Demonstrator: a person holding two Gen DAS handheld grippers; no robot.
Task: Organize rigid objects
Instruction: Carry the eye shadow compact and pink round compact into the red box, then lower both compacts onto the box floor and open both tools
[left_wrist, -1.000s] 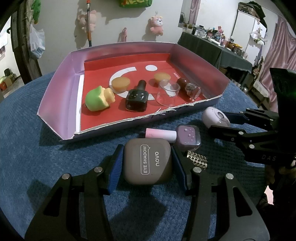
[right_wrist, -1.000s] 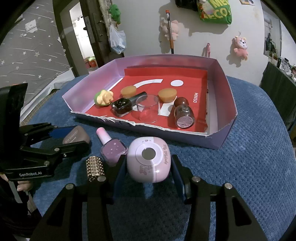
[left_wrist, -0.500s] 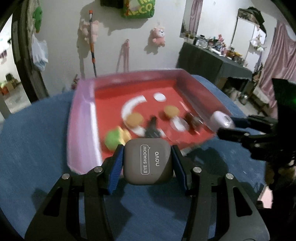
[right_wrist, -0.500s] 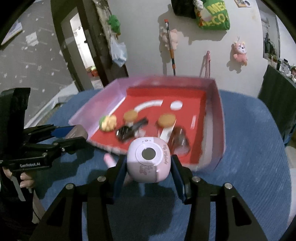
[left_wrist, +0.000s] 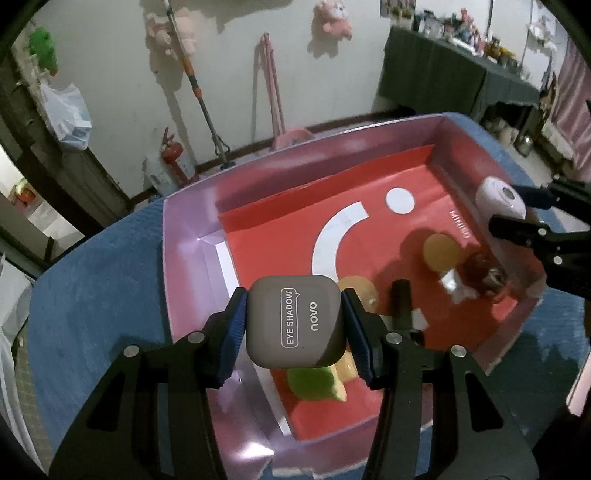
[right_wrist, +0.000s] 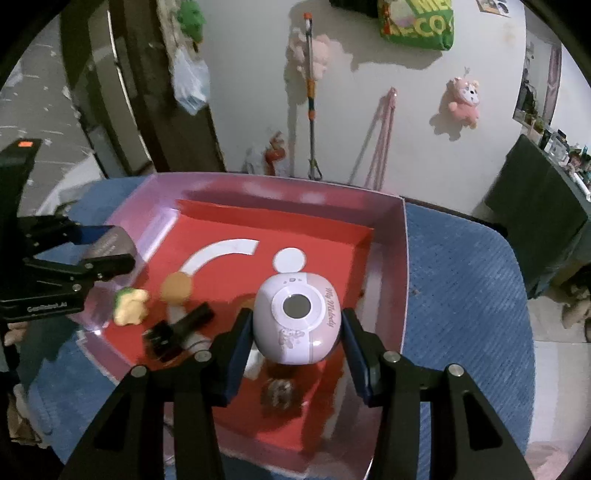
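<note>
My left gripper is shut on a grey eye shadow case and holds it over the left part of the pink box with a red floor. My right gripper is shut on a lilac round case, held above the box's right half; this case also shows at the right of the left wrist view. Inside the box lie a green and yellow toy, two tan round pieces, a black bottle and a brown bottle.
The box rests on a round table under a blue cloth. Behind it a mop and plush toys hang on a white wall. A dark-draped table with clutter stands at the far right.
Both grippers rose from the blue cloth and moved forward over the box, each carrying its case. The purple nail polish and the studded piece left on the cloth dropped out of view.
</note>
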